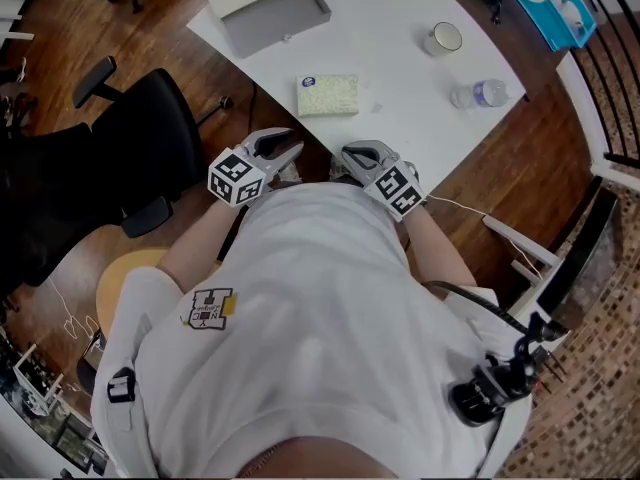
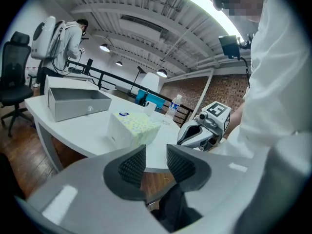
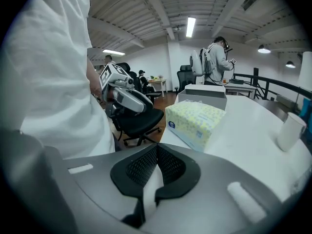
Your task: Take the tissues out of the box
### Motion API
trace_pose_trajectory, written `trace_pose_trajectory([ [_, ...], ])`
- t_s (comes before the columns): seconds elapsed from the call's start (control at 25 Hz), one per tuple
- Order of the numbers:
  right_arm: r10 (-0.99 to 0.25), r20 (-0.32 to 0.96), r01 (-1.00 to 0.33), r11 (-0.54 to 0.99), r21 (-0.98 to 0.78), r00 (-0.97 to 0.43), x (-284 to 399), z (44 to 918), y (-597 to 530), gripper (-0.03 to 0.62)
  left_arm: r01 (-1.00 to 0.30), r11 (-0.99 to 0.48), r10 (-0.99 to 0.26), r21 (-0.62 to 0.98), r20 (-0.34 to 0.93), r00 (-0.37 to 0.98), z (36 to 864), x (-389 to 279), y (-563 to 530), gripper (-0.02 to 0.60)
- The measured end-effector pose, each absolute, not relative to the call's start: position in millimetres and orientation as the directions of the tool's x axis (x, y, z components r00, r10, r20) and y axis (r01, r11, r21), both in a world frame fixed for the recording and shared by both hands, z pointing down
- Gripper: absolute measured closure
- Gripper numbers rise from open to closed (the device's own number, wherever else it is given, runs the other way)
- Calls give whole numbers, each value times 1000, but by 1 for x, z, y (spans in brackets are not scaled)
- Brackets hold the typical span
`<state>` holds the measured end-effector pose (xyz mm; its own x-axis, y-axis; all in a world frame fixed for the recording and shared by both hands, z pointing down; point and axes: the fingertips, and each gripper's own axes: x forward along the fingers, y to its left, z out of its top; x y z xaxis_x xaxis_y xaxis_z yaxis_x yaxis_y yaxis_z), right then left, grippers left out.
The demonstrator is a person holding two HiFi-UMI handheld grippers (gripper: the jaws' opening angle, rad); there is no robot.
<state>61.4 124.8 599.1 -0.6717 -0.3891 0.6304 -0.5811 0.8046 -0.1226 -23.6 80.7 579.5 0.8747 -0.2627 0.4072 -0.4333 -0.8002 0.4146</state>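
Observation:
A pale yellow-green patterned tissue box (image 1: 327, 95) lies on the white table (image 1: 400, 118), near its front edge; no tissue sticks out of it. Both grippers hover in front of the person's chest, short of the table. My left gripper (image 1: 284, 149) is open, a narrow gap between its ribbed pads (image 2: 131, 165) with nothing in it. From the left gripper view (image 2: 156, 159) the box (image 2: 134, 126) is ahead and a little left. My right gripper (image 1: 352, 154) is shut and empty, its pads (image 3: 168, 165) meeting at the tips (image 3: 156, 149). The box (image 3: 195, 121) sits ahead of it to the right.
An open grey box (image 1: 270, 8) stands at the table's far left. A white cup (image 1: 444, 38) and a water bottle (image 1: 482, 94) are at the right. A black office chair (image 1: 150, 138) stands left of the table. Another person (image 3: 217, 57) stands far off.

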Motion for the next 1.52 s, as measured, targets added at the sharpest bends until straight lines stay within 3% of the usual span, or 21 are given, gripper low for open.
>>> trace_pose_trajectory([
  [1.52, -340, 625, -494, 865, -83, -702, 45, 584, 114, 594, -393, -827, -234, 402, 389, 891, 571, -24, 80, 480],
])
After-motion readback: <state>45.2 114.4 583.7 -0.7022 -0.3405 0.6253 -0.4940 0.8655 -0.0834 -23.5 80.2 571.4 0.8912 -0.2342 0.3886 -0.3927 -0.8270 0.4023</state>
